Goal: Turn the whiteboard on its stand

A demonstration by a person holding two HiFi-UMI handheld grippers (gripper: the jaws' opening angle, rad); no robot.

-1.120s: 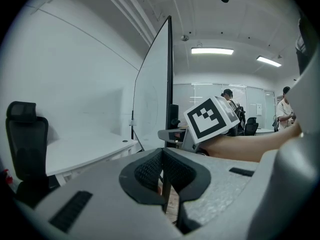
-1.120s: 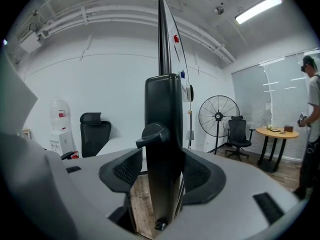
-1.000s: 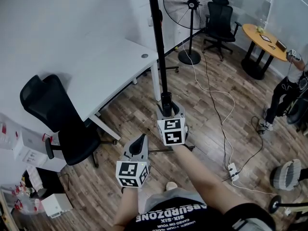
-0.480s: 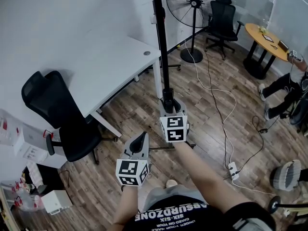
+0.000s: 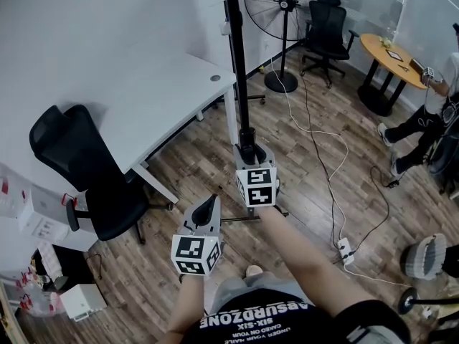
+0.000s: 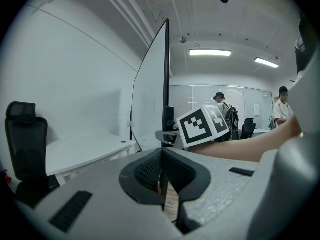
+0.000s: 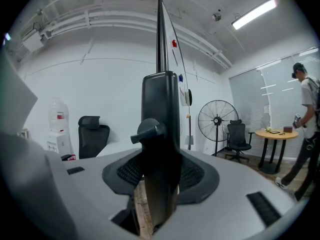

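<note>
Whiteboard (image 6: 151, 94): is standing upright on its stand on the wood floor, just beside the corner of the desk (image 5: 158, 99) and straight ahead of the person holding the grippers. It is showing a plain white face inside a thin black frame. In the right gripper view it is appearing edge-on, as a thin dark line rising above the post.
Post (image 7: 161, 104): this wide black upright of the stand is rising between the right gripper's jaws, with the board's edge continuing above it.
Right gripper (image 5: 247, 151): is gripping the post, with both pads pressing on its sides. Its jaws have just been closing onto the post.
Left gripper (image 6: 162, 154): is hanging lower and to the left, well apart from the stand. Its jaws are resting together with nothing between them.
Knob (image 7: 149, 130): black, is sticking out of the post's left side just above the pads.
Magnets: a red one (image 7: 174, 43) and a blue one (image 7: 180, 77) are sitting high on the board's right face.
Change, bystander (image 5: 423, 120): is now nearer the round table (image 5: 391, 54) than a second ago, with the legs reaching further along the floor.
Change, board and grippers: are keeping almost the same places as a second ago.
</note>
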